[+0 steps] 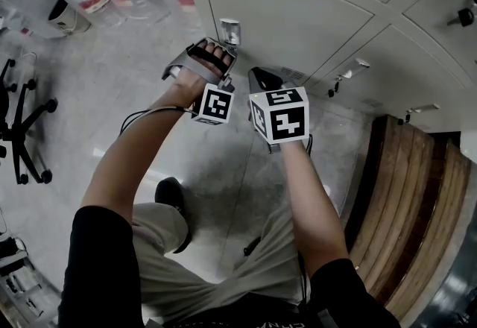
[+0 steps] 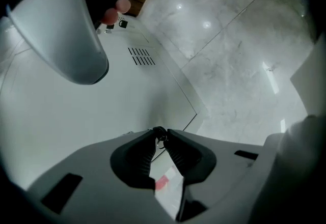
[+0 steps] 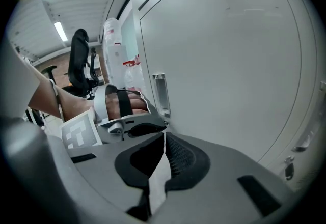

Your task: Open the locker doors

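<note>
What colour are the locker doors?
The locker doors are pale grey-white, clearest in the right gripper view.

Bench (image 1: 406,207) right of locker doors (image 1: 291,17)

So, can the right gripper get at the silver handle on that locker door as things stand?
Probably yes, but tightly. The silver handle stands just ahead of the right gripper with nothing between. The left gripper, closed on a small key, sits right beneath it.

No legible text or labels
</note>
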Tool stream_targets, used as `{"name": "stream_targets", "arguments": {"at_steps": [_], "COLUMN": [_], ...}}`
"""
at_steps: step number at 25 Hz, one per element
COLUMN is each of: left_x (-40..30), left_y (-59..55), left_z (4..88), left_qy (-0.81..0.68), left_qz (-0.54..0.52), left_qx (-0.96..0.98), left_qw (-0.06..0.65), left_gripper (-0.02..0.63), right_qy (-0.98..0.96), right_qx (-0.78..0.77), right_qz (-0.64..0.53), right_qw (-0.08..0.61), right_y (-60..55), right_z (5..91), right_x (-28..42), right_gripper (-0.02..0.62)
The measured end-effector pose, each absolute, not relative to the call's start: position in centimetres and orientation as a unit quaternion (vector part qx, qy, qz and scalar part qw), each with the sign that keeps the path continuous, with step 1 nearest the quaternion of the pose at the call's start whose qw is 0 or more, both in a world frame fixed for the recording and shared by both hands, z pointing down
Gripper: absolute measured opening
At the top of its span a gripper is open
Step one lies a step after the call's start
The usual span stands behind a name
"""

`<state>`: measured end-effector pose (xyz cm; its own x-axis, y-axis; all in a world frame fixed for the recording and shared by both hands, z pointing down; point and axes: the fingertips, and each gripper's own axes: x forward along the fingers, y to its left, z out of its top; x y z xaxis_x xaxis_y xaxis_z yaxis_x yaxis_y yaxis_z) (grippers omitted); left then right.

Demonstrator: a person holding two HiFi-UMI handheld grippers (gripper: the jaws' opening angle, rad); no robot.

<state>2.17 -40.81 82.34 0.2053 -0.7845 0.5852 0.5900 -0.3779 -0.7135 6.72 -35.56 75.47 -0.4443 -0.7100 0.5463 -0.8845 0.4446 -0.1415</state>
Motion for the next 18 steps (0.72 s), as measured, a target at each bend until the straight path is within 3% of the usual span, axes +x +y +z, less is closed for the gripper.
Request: {"name": "stream_targets", "arguments": {"at_steps": [6,8,12,16,18], "left_x": [1.6,0.9,-0.7,-1.8,-2.1], "left_y": [-40.7,-40.9,-40.8,-40.2,-40.8], "left_z": [82.1,81.8,80.7,79.7,78.8], "left_qy": [0.087,0.094,0.138,0.221,0.256], "left_qz": [-0.633,-0.640,-0.629,-0.558,-0.492], "left_qx": [-0.590,-0.605,-0.657,-0.772,-0.825], "left_qw": [0.493,0.464,0.392,0.211,0.106], "left_gripper": [0.102,0.176,0.176,0.173,0.123], "right_qy": [-0.823,-0.822,-0.821,-0.824,-0.824], "right_qx": [0.484,0.485,0.489,0.493,0.502], "right_qz": [0.211,0.211,0.211,0.215,0.206], "right_qw": [0.210,0.210,0.205,0.178,0.162], "right_y": [-35.9,-36.2,-36.8,-37.8,-38.6], "right_z": [75.6,75.7,76.0,75.6,75.0], "right_x": [6.1,5.9,5.0,3.5,3.0], "right_gripper": [0.037,0.036,0.037,0.037,0.037]}}
